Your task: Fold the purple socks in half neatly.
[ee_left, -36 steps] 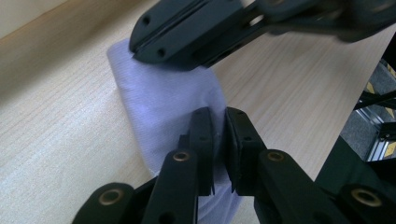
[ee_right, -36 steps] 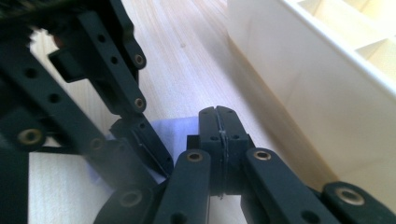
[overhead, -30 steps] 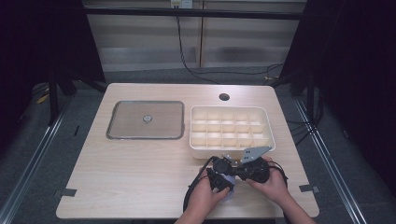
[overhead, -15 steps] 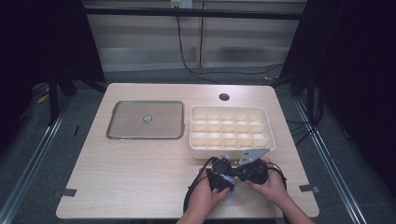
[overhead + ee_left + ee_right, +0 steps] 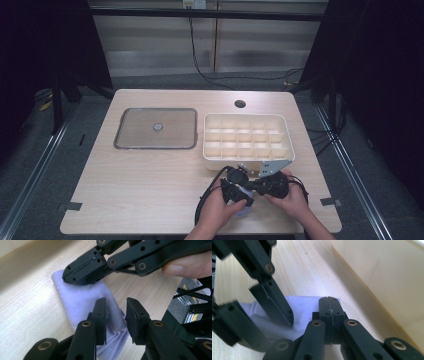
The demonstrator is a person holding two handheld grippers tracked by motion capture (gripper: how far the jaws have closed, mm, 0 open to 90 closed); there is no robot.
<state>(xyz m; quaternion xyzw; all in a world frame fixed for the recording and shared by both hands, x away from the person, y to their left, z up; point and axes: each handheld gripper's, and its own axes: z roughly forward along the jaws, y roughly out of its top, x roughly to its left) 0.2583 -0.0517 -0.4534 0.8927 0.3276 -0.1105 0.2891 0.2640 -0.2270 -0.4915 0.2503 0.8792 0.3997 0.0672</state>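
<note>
One lilac cloth (image 5: 82, 298), left hand-held gripper (image 5: 116, 315) just parting over it, right hand-held gripper (image 5: 329, 303) pressed together

The light wooden desk (image 5: 150, 200) stood on a grey floor (image 5: 45, 165) with metal rails (image 5: 30, 185) along both sides. Behind it ran a pale panelled wall (image 5: 150, 45), flanked by dark curtains (image 5: 45, 45). Black cables (image 5: 210, 75) trailed across the floor.

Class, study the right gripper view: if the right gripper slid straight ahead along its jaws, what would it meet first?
Probably nothing new: the right gripper, shut, rests on the lavender cloth, and beyond the cloth's edge lies bare table. The compartment box stands off to one side.
</note>
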